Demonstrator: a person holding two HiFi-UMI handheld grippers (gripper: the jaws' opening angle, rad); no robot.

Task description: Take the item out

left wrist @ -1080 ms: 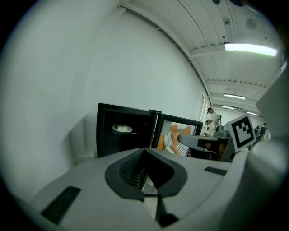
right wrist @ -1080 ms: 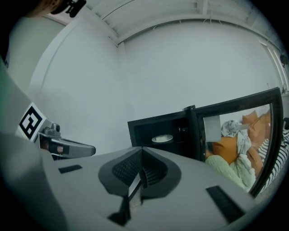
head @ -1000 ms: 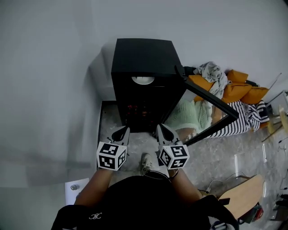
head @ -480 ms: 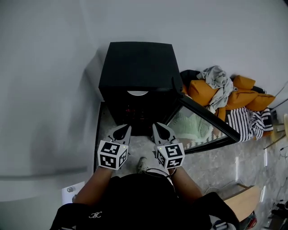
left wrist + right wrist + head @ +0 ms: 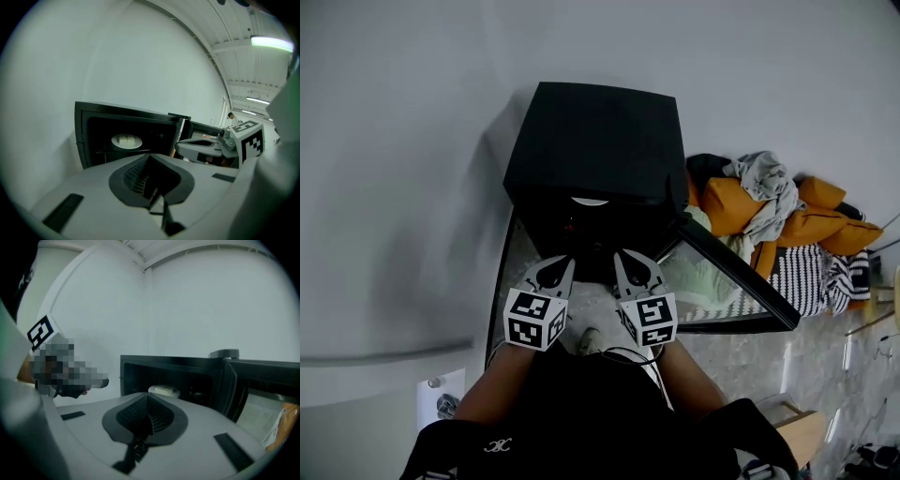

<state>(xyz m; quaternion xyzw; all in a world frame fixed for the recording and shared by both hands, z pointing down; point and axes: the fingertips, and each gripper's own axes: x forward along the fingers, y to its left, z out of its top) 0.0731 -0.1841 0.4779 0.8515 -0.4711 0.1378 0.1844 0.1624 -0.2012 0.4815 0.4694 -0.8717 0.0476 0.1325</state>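
A black oven (image 5: 595,141) stands on the floor against the white wall, its glass door (image 5: 731,277) swung open to the right. Inside, on a rack, sits a white plate (image 5: 590,201) with a pale item on it; the plate (image 5: 126,140) also shows in the left gripper view, and the plate (image 5: 164,391) again in the right gripper view. My left gripper (image 5: 553,274) and right gripper (image 5: 636,270) are side by side just in front of the opening, both shut and holding nothing. Their tips point at the cavity without reaching the plate.
Orange cushions and crumpled clothes (image 5: 769,211) are piled right of the oven, with striped fabric (image 5: 811,277) behind the open door. The person's shoe (image 5: 586,339) is on the marble floor below the grippers. A white box (image 5: 441,403) lies at lower left.
Both grippers have moved a little closer to the oven opening, staying shut. The head view has shifted, so the oven and its door sit nearer and lower in the picture.
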